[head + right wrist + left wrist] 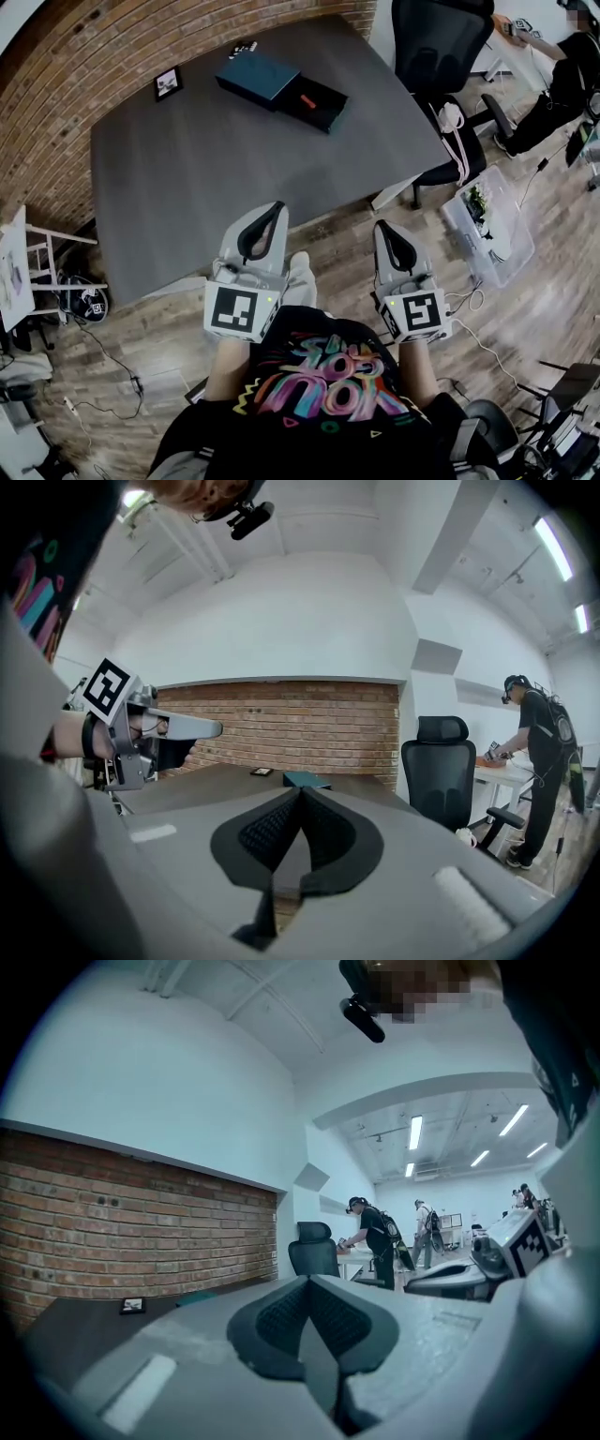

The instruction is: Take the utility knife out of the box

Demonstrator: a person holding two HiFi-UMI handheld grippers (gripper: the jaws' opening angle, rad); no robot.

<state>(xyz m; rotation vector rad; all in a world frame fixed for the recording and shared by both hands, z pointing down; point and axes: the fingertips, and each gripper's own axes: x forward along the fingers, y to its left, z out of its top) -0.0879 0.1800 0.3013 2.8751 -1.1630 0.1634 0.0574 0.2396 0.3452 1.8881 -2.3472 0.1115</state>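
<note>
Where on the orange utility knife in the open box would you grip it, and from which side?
Probably the middle of the utility knife, pinched across its narrow width, coming from straight above. It lies flat in the slid-out tray of the box, whose walls block a sideways approach; only the top is open.

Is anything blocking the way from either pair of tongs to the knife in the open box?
Nothing visible does. Only bare table lies between the left tongs, the right tongs and the box holding the utility knife.
</note>
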